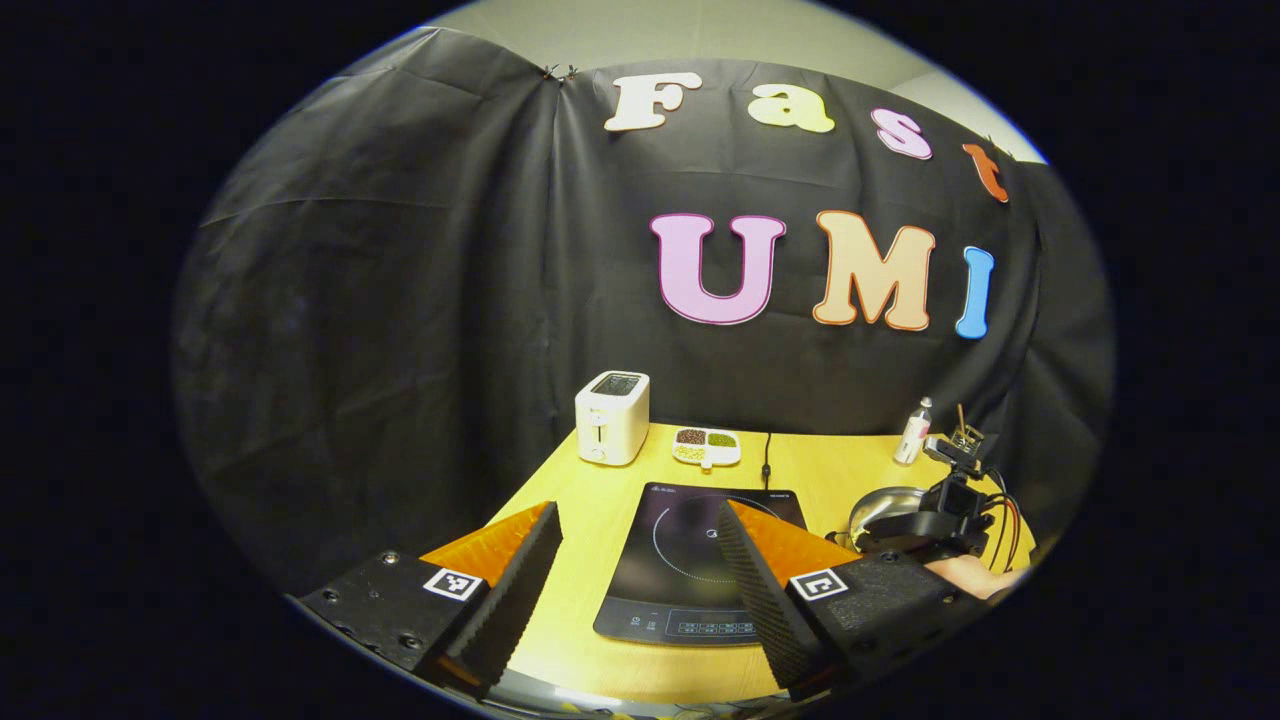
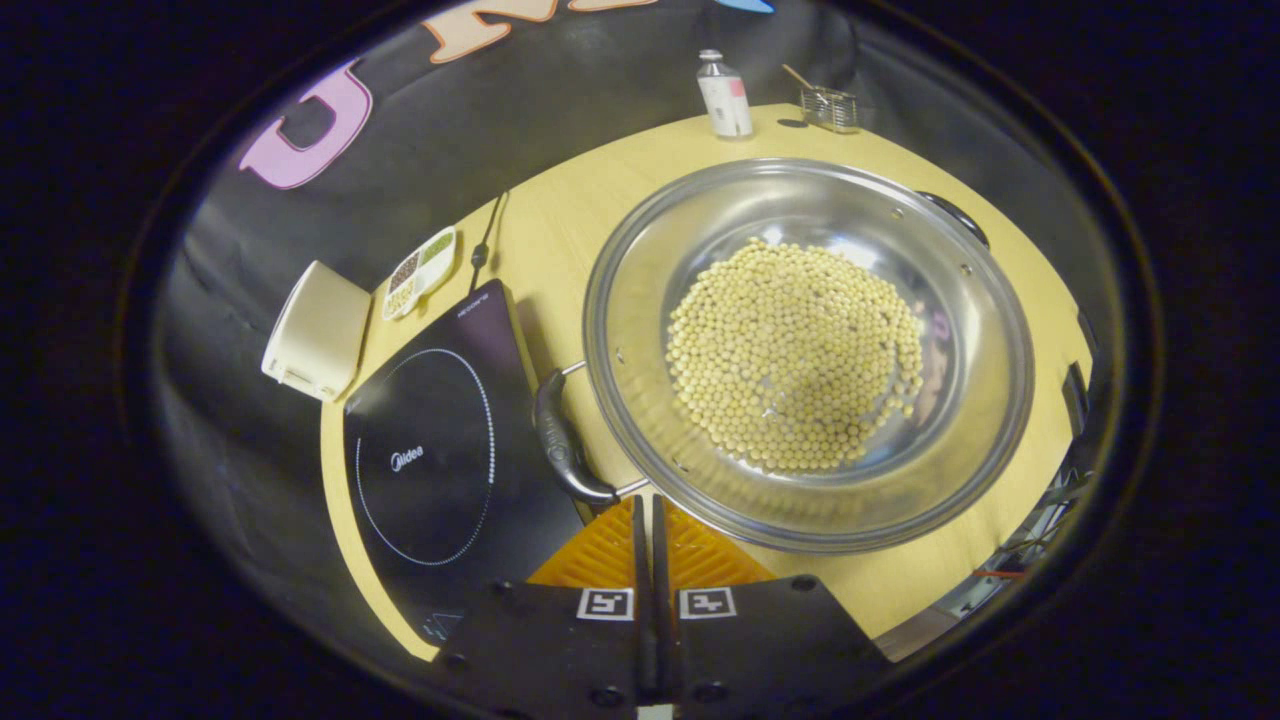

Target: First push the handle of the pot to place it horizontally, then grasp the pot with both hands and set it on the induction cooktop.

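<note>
1. While the right gripper (image 2: pixel 645 520) hangs over the pot, its fingers are pressed flat together with nothing between them, tips just beside the near handle (image 2: pixel 562 440).
2. Near handle: dark, curved, lying out sideways from the pot's rim toward the cooktop; its end reaches the finger tips, but contact cannot be told.
3. Pot (image 2: pixel 640 330): wide, shiny steel, sitting on the wooden table (image 2: pixel 560 230), just to the side of the induction cooktop (image 2: pixel 430 460), not on it. Pale round beans (image 2: pixel 795 355) cover its bottom. A second dark handle (image 2: pixel 955 212) shows at the far rim.
4. Left gripper (image 1: pixel 640 555): jaws spread wide, holding nothing, raised above the near edge of the table with the cooktop (image 1: pixel 680 560) seen between the fingers.
5. In the left gripper view the pot (image 1: pixel 880 505) lies right of the cooktop, partly behind the other gripper and the hand (image 1: pixel 975 575) that holds it.
6. Farther back: a white toaster (image 1: pixel 612 417), a small divided dish of grains (image 1: pixel 706 446), a cord (image 1: pixel 767 458) running back from the cooktop, a small bottle (image 1: pixel 913 432) and a wire holder (image 2: pixel 830 108) by the black cloth.
</note>
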The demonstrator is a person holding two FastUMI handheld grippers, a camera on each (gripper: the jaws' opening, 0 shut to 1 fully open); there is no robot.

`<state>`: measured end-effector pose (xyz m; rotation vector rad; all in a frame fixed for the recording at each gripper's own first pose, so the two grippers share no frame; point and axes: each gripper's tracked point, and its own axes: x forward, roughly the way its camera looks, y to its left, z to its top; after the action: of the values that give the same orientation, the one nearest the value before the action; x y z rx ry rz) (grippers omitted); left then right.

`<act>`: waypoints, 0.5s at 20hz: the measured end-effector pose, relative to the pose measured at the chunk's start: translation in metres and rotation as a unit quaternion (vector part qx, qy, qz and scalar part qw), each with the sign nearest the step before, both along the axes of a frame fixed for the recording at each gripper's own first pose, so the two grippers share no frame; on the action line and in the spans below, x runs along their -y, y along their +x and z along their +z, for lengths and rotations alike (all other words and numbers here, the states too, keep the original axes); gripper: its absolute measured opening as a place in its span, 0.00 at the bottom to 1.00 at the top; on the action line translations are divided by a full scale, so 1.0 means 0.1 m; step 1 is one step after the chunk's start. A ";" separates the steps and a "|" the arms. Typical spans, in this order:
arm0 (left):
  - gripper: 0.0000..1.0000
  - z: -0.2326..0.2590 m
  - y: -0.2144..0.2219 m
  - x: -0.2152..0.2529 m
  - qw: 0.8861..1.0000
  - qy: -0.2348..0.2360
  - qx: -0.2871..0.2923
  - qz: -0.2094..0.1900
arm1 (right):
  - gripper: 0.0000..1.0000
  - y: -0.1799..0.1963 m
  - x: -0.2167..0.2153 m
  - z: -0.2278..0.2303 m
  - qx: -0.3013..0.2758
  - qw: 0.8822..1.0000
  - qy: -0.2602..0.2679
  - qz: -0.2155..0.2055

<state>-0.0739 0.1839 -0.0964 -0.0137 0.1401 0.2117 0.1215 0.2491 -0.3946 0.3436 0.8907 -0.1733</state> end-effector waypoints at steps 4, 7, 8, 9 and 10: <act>0.93 -0.03 0.07 0.00 1.000 -0.006 -0.005 -0.003 | 0.03 0.09 -0.06 0.06 0.016 1.000 0.005 -0.011; 0.93 -0.05 0.09 0.02 1.000 -0.009 -0.010 -0.009 | 0.00 0.06 -0.07 0.10 0.019 1.000 0.010 -0.004; 0.96 -0.07 0.11 0.03 1.000 -0.011 -0.012 -0.011 | 0.03 0.04 -0.05 0.13 0.021 1.000 0.010 0.001; 0.96 -0.08 0.12 0.03 1.000 -0.012 -0.015 -0.014 | 0.00 0.01 -0.04 0.16 0.024 1.000 0.011 0.006; 0.93 -0.10 0.13 0.04 1.000 -0.014 -0.017 -0.016 | 0.00 -0.02 -0.01 0.20 0.026 1.000 0.011 0.012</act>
<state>-0.0604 0.1800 -0.1060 -0.0351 0.1775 0.1786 0.1196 0.2503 -0.3746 0.3561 0.8452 -0.1324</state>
